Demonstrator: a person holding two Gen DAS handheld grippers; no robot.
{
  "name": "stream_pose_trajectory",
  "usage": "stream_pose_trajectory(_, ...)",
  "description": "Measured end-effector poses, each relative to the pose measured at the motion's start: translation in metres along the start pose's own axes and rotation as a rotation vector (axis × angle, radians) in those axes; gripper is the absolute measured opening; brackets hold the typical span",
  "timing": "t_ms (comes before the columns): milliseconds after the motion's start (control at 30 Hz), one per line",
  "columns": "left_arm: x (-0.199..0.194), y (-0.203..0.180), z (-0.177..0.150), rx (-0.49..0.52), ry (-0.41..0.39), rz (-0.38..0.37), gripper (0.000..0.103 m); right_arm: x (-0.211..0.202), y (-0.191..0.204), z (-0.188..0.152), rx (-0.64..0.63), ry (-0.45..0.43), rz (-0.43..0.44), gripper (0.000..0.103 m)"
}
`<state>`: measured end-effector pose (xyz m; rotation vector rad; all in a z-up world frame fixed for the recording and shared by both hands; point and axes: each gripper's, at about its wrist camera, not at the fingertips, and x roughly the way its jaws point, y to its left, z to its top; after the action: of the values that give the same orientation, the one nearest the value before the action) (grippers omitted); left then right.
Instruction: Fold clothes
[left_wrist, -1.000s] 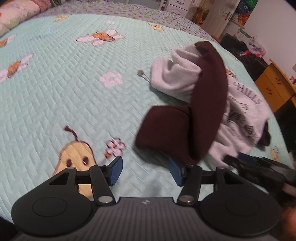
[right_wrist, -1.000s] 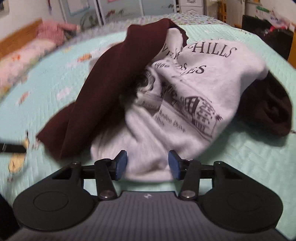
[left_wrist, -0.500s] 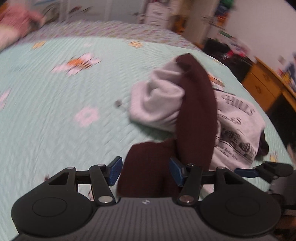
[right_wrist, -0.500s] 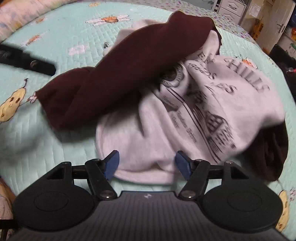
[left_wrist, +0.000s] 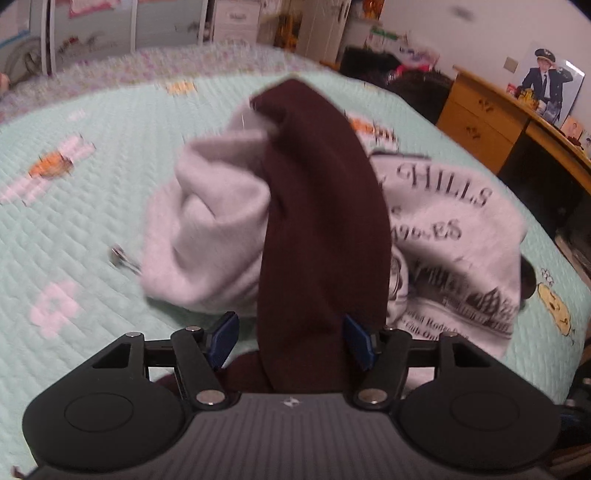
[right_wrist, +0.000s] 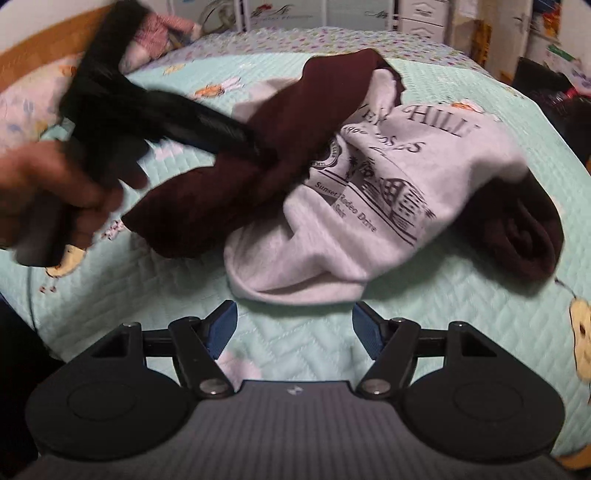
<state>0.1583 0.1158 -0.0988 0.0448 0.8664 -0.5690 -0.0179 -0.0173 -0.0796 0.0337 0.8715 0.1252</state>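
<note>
A crumpled white sweatshirt with maroon sleeves and a black "HILLS" print lies on the mint quilted bedspread. One maroon sleeve runs over the pile straight toward me. Its near end lies between the blue pads of my left gripper, which is open around it. In the right wrist view a hand holds that left gripper, blurred, with its tip at the maroon sleeve. My right gripper is open over bare bedspread, just short of the sweatshirt's white hem. The other maroon sleeve lies bunched at the right.
A small metal piece lies on the bedspread left of the pile. A wooden dresser stands off the bed's right side. Pillows and a wooden headboard sit at the far left, with white drawers behind the bed.
My left gripper moved forward over the maroon sleeve, which now lies between its fingers. My right gripper drew back slightly from the white hem and opened a little wider.
</note>
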Motion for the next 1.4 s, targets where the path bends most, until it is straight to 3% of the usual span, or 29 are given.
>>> stream_pose_trajectory(33, 0.003, 0.002, -0.002, -0.022, 0.007, -0.011, 0.047, -0.002, 0.0, -0.002, 0.013, -0.004, -0.002, 0.073)
stream_pose_trajectory(67, 0.004, 0.004, -0.004, -0.049, 0.012, -0.03, 0.024, -0.004, -0.001, -0.005, 0.025, -0.008, -0.004, 0.073)
stream_pose_trajectory(100, 0.003, 0.005, -0.005, -0.067, 0.012, -0.042, 0.017, -0.006, -0.001, -0.007, 0.038, -0.012, -0.006, 0.073)
stream_pose_trajectory(167, -0.008, -0.001, -0.009, -0.045, -0.021, -0.007, 0.013, -0.006, -0.002, -0.009, 0.058, -0.012, -0.003, 0.073)
stream_pose_trajectory(267, -0.031, -0.012, -0.017, 0.016, -0.065, 0.102, 0.01, -0.009, 0.001, -0.01, 0.059, -0.028, 0.0, 0.073)
stream_pose_trajectory(400, -0.066, -0.003, -0.031, -0.002, -0.108, 0.139, 0.01, -0.014, 0.006, -0.011, 0.057, -0.05, 0.003, 0.073)
stream_pose_trajectory(600, -0.092, 0.017, -0.054, -0.068, -0.104, 0.177, 0.01, -0.016, 0.013, -0.011, 0.072, -0.064, 0.027, 0.073)
stream_pose_trajectory(800, -0.094, 0.016, -0.07, -0.043, -0.055, 0.154, 0.011, -0.023, 0.022, -0.001, 0.076, -0.088, 0.049, 0.073)
stream_pose_trajectory(1067, -0.113, 0.041, -0.072, -0.219, -0.039, 0.09, 0.022, -0.027, 0.031, 0.028, 0.087, -0.155, 0.069, 0.079)
stream_pose_trajectory(1133, -0.122, 0.046, -0.074, -0.245, -0.051, 0.063, 0.022, -0.017, 0.027, 0.033, 0.13, -0.167, 0.102, 0.085)
stream_pose_trajectory(1233, -0.137, 0.05, -0.077, -0.267, -0.077, 0.018, 0.025, 0.023, 0.012, 0.03, 0.209, -0.082, 0.062, 0.086)
stream_pose_trajectory(1267, -0.142, 0.051, -0.077, -0.274, -0.087, 0.001, 0.027, 0.04, 0.005, 0.026, 0.247, -0.004, 0.024, 0.085)
stream_pose_trajectory(1333, -0.149, 0.053, -0.075, -0.288, -0.113, -0.027, 0.032, 0.054, -0.004, 0.011, 0.311, 0.062, -0.011, 0.084)
stream_pose_trajectory(1400, -0.15, 0.053, -0.068, -0.299, -0.134, -0.029, 0.039, 0.045, -0.003, 0.0, 0.305, 0.03, 0.003, 0.084)
